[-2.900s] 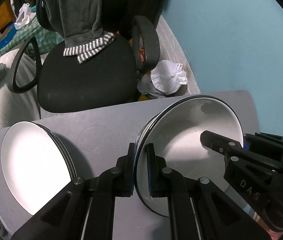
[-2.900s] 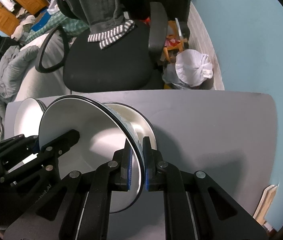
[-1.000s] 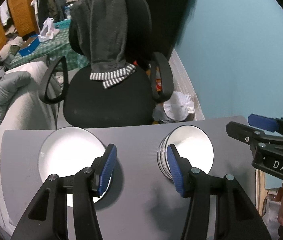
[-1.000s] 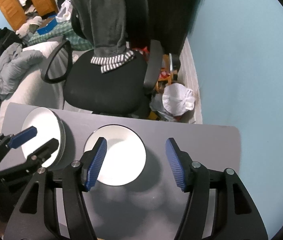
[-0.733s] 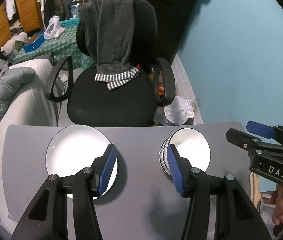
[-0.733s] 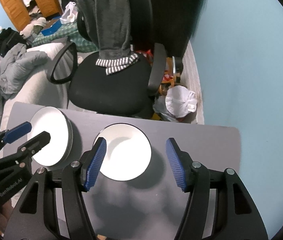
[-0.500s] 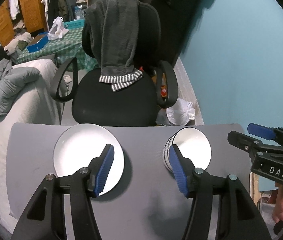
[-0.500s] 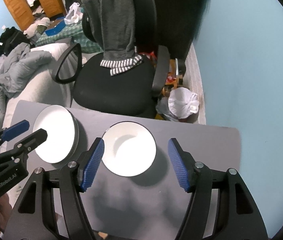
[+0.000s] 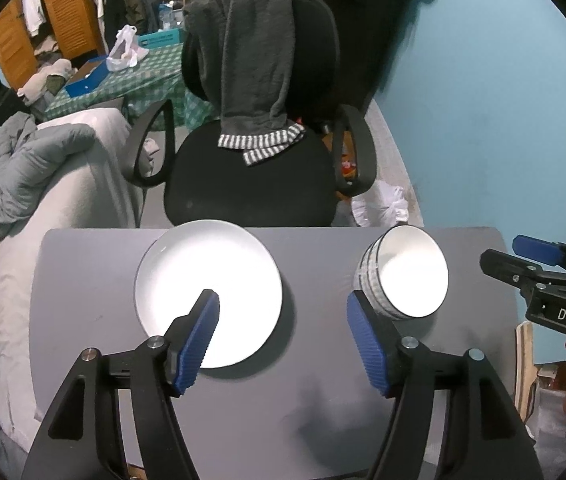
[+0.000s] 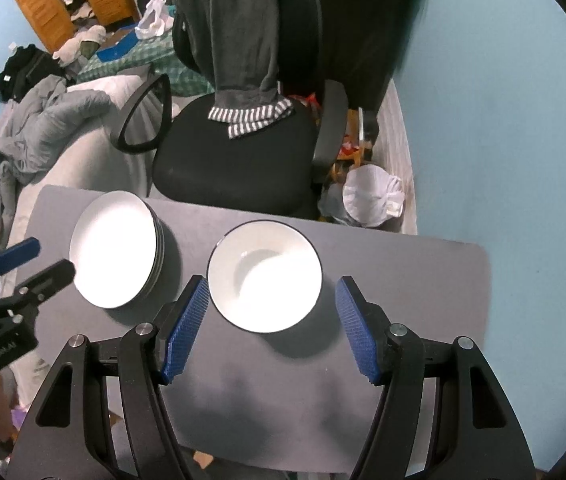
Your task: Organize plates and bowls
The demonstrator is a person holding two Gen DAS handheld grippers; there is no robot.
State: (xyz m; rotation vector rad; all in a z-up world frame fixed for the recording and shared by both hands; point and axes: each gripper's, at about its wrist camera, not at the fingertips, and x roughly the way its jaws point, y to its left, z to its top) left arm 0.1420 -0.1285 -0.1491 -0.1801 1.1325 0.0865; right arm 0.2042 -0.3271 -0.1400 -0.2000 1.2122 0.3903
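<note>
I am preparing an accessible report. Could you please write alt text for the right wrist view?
The open right gripper hangs above a white bowl on a grey table, holding nothing. A stack of white plates sits to the bowl's left, with the left gripper at the edge and a black office chair behind.

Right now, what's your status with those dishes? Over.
Left gripper jaws opening, nothing between them; right gripper open, empty. Plates stacked, bowls stacked beside them, on the table. Nothing in the way.
</note>
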